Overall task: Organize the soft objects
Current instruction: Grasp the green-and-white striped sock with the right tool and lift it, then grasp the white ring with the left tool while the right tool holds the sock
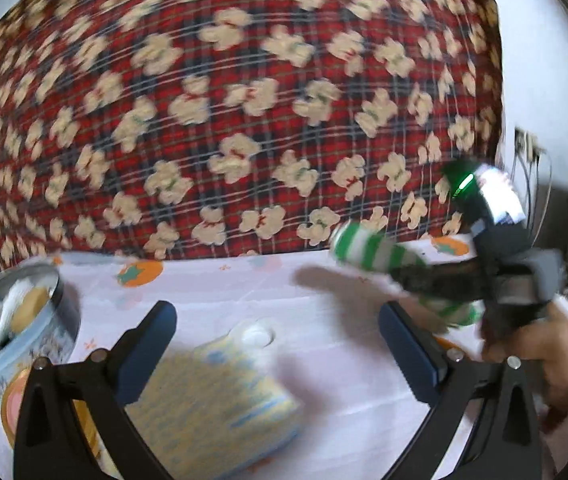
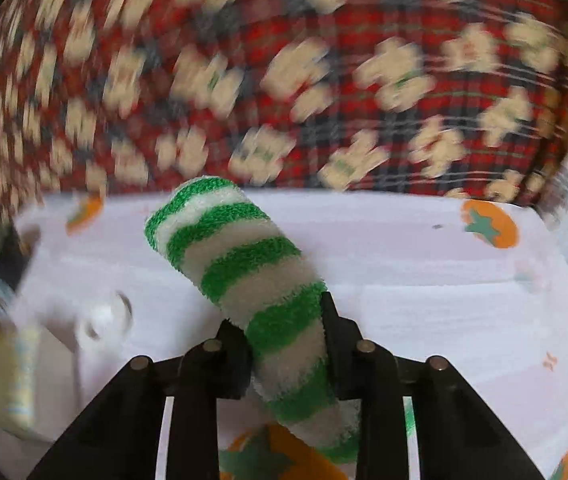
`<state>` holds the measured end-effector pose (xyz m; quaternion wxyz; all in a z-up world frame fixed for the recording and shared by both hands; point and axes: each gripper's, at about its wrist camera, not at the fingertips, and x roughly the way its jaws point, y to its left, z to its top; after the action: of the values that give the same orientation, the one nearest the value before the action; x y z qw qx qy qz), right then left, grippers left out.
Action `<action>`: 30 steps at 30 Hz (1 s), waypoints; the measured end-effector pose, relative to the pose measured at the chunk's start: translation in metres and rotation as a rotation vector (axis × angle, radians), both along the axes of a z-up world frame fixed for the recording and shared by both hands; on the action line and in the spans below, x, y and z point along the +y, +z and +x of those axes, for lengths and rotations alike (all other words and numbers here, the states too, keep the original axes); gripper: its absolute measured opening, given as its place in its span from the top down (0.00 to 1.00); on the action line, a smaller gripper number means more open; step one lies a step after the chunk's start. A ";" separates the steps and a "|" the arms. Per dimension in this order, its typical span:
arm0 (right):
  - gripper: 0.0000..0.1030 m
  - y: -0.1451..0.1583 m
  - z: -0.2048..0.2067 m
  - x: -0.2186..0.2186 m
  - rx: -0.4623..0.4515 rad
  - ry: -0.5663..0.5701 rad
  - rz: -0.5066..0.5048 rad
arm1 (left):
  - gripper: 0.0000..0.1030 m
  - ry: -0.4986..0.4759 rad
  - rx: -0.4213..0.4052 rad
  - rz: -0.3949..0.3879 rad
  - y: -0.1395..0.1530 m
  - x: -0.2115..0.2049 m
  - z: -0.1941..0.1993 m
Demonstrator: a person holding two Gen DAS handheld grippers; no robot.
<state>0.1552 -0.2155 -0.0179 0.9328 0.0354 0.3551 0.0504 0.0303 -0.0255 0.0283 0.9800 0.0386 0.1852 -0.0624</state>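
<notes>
Right hand-held gripper (image 2: 284, 332), clamping striped sock (image 2: 239, 264)

Bright, even light; heavy motion blur (worst at the curved fisheye edges).

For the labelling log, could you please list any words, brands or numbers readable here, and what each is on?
None can be read.
Round tin: its side carries a pale print, too blurred to tell whether it holds any lettering.
Green-and-white striped sock, yellow-and-blue cloth, plaid bear-print fabric: patterns only, no text.
</notes>
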 end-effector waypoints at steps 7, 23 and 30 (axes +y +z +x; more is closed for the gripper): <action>0.70 0.025 -0.026 -0.045 -0.122 -0.181 0.008 | 0.20 0.157 0.171 0.212 -0.020 -0.068 0.067; 0.70 0.024 -0.024 -0.053 -0.130 -0.212 0.026 | 0.33 0.286 0.505 0.092 -0.069 -0.075 0.142; 0.69 0.021 -0.023 -0.051 -0.119 -0.207 0.030 | 0.36 0.336 0.508 0.062 -0.068 -0.069 0.134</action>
<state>0.1323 -0.2664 0.0036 0.9518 0.0827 0.2927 -0.0391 0.1639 -0.0942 -0.0396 0.8973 0.0206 0.4297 0.0988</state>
